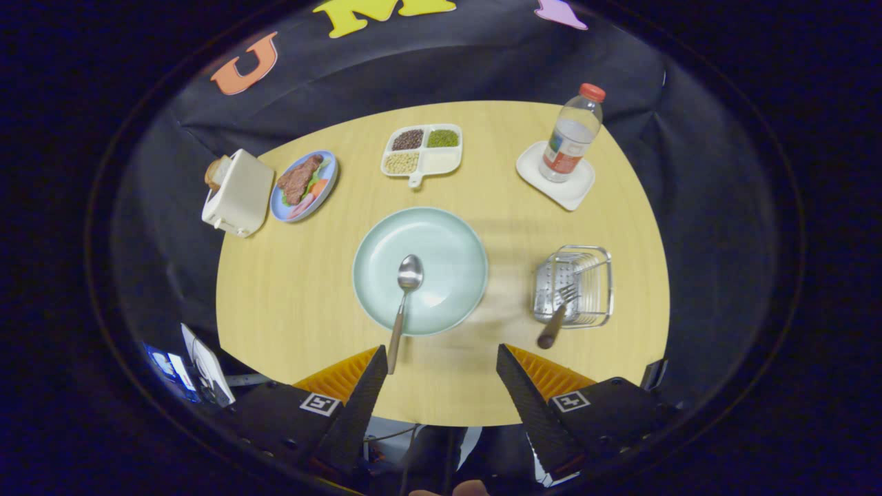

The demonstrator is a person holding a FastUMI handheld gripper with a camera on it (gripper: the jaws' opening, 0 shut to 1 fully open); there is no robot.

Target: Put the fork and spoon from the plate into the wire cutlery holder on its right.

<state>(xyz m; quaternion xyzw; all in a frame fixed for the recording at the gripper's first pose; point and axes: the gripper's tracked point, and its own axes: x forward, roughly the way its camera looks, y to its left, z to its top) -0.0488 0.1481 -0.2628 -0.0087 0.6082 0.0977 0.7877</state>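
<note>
A pale green plate (pixel 448 234) lies in the middle of the round wooden table (pixel 289 289). On it rests a spoon (pixel 405 289), bowl up on the plate, its wooden handle reaching over the near rim toward the left finger. The wire cutlery holder (pixel 575 284) stands right of the plate. A fork (pixel 559 313) leans in it, tines inside, brown handle sticking out over the near wall. My gripper (pixel 441 358) hovers high above the table's near edge, open, with nothing between its fingers. The spoon's handle tip lies just ahead of the left finger (pixel 368 386).
Beyond the plate sits a white divided tray (pixel 422 150) of beans and grains. At the far left stand a toaster (pixel 238 193) and a blue plate of food (pixel 304 184). A bottle (pixel 572 134) with a red cap stands on a white coaster (pixel 557 176) at the far right.
</note>
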